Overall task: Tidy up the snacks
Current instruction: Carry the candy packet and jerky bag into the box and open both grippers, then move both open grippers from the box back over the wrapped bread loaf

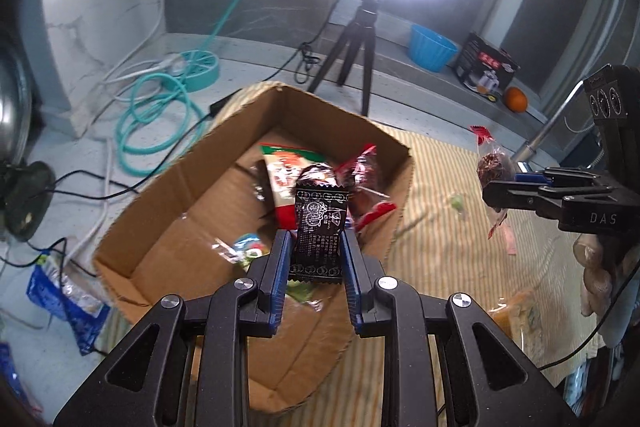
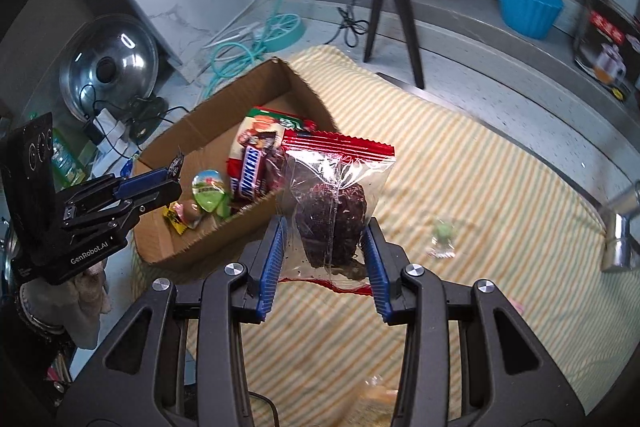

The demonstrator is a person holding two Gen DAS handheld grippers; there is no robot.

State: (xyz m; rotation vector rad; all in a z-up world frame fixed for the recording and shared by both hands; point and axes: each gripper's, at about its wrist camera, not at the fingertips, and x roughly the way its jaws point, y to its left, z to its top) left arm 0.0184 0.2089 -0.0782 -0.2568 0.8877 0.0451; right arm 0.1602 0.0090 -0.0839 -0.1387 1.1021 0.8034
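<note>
A brown cardboard box [image 1: 144, 227] stands on a striped cloth [image 1: 440, 227] and holds several snack packets. My left gripper [image 1: 316, 251] is shut on a black printed snack packet [image 1: 318, 231] and holds it above the box. The box [image 2: 200, 239] shows in the right wrist view too, with a Snickers bar [image 2: 250, 173] inside. My right gripper [image 2: 326, 247] is shut on a clear bag with red edges and dark fruit inside [image 2: 334, 211], above the cloth just right of the box. The left gripper [image 2: 152, 189] appears there over the box's left side.
A small green candy [image 2: 442, 231] lies on the cloth to the right. A ring light on a black tripod [image 1: 356, 39] stands behind the box. A blue bowl [image 1: 432, 47], a printed carton [image 1: 486, 69] and an orange [image 1: 515, 99] sit on a ledge. Cables and a teal hose [image 1: 160, 115] lie left.
</note>
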